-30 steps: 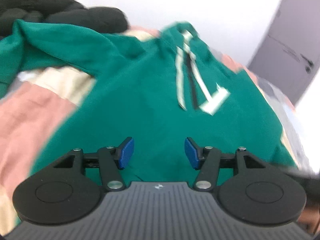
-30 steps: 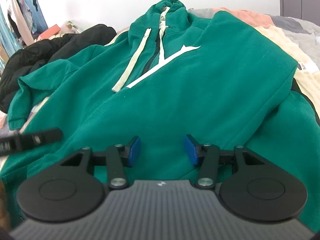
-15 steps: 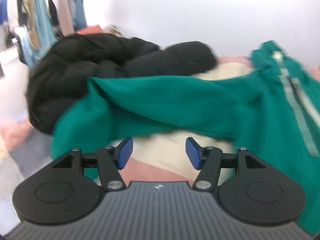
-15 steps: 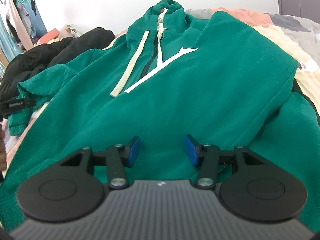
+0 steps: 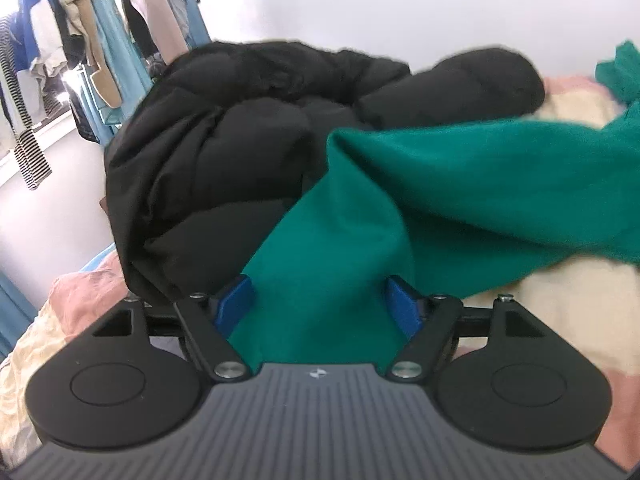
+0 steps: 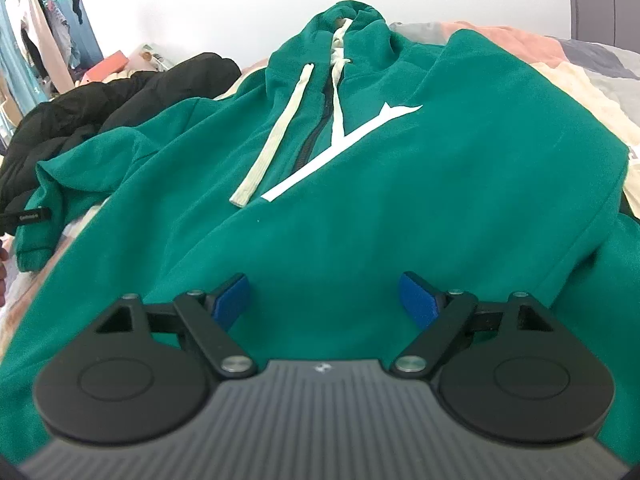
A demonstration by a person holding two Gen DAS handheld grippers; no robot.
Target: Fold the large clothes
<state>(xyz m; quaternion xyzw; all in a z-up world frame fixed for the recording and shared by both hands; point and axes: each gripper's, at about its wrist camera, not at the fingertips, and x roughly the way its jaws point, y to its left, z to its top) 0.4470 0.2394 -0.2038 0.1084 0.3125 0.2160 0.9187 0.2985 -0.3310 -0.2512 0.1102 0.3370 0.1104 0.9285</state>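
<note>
Fingers, left: blue pads of the left gripper (image 5: 318,306) have just been opening and are set apart astride the end of the green fleece sleeve (image 5: 332,264); cloth lies between them, but no pinch is seen.
Fingers, right: blue pads of the right gripper (image 6: 326,300) have just been opening too and stand wide apart over the lower front of the green zip-up hoodie with pale drawstrings (image 6: 360,184); nothing is clamped.
Garment: the hoodie is spread front-up on the patchwork bedspread of pink, cream and grey (image 6: 592,80), hood away from the camera, one sleeve trailing out to its side.
Neighbour: a black padded jacket (image 5: 224,152) is heaped just behind the sleeve end, touching it.
Change: a second ago the left camera faced the chest and zip; now it is filled by sleeve and jacket (a wide swing sideways). The right view is almost unaltered, apart from the wider jaws.
Meaning: the sleeve is judged to be next for grasping and folding across the body; folding has barely begun.
Risk: jacket fabric could be caught along with the sleeve.
</note>
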